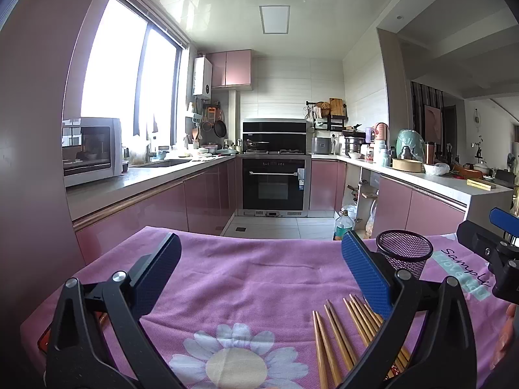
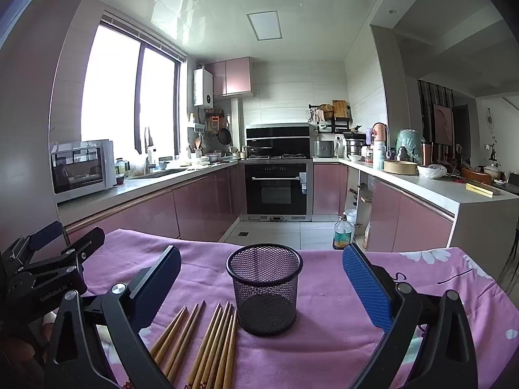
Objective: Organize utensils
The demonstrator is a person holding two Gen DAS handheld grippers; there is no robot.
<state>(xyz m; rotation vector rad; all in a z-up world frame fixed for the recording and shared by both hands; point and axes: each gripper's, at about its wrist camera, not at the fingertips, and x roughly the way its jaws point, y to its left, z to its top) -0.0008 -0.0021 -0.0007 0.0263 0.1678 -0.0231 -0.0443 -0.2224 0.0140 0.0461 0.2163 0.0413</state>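
1. Covering the table, a pink flowered cloth (image 2: 324, 350) lies under everything, the mesh cup standing on it.
2. The left gripper (image 1: 259, 278), left of the cup, is released, jaws wide and empty.
3. The right gripper (image 2: 259, 288) straddles the cup without touching it, jaws wide.
4. The black mesh cup (image 2: 264, 291) stands upright.
5. Wooden chopsticks (image 2: 207, 343) lie flat just left of the cup.

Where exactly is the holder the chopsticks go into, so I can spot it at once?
Look at the table covered by the pink flowered cloth in front of the kitchen. Near its middle stands a black mesh cup, upright and empty, just right of the loose wooden chopsticks. It is the only dark, see-through cylinder there; everything beside it lies flat.
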